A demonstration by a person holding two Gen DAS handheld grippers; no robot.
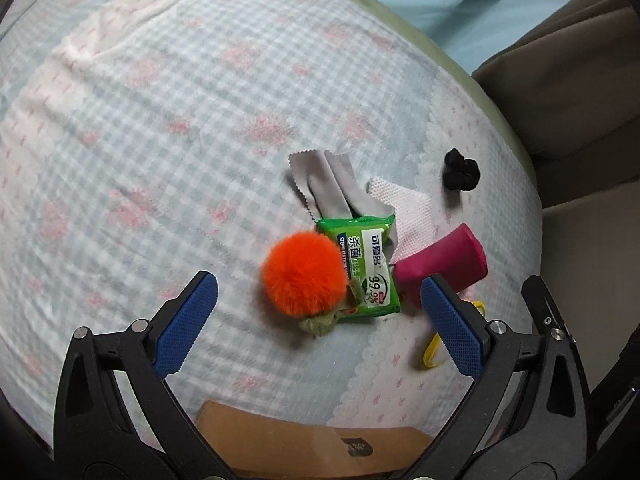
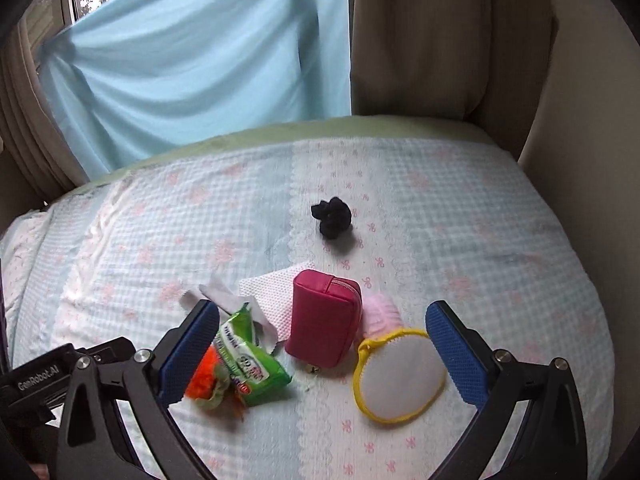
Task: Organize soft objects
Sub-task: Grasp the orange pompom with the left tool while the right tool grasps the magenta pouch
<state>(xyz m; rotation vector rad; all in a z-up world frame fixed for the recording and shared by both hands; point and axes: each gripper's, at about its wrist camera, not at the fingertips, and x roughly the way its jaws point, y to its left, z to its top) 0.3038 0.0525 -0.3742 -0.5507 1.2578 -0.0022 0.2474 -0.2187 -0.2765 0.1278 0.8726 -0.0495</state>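
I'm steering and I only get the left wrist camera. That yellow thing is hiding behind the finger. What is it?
Observer: It's a round white pad with a yellow rim, lying flat on the bedspread.
Operator: Is anything behind the pink pouch?
Observer: Yes, a pale pink ribbed piece sits right beside the pink pouch, touching the pad's rim.
Operator: Does the pouch have a zipper?
Observer: Yes, one runs along its top edge.
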